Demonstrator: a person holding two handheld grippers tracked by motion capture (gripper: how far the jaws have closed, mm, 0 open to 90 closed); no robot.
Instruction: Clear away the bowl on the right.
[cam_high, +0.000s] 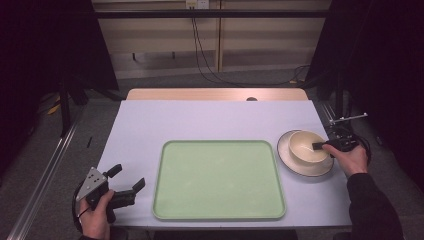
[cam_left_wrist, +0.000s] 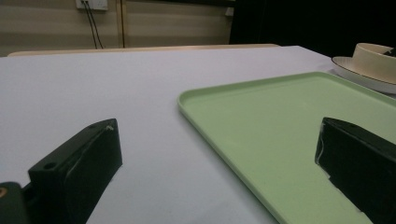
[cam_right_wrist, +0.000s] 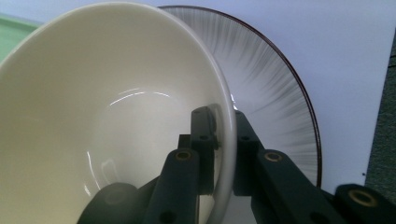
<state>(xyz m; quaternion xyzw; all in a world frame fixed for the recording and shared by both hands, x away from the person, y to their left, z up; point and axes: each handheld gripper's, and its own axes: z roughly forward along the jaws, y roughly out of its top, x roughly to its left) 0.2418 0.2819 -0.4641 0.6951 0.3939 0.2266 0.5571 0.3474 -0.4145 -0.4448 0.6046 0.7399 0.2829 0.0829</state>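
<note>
While the left gripper (cam_high: 125, 180) sits at the lower left of the high view, held in a hand at the near edge of the table (cam_high: 210, 117), its jaws stand wide apart with nothing between them; in the left gripper view they frame bare tabletop and the near corner of the tray (cam_left_wrist: 280, 126). That pale green tray lies empty across the lower middle of the high view. Right of it, toward the right edge of the frame, the right gripper (cam_high: 320, 146) is clamped on the rim of a cream bowl (cam_high: 305, 146): in the right gripper view one jaw lies inside the wall and the other outside, pressed together on it. The bowl rests on a white plate (cam_high: 287, 160) with a dark rim line and fine grey streaks, just beside the tray. Farther back, at the top of the frame, cables hang from a wall socket (cam_high: 196, 4). No writing or label is legible anywhere.
</note>
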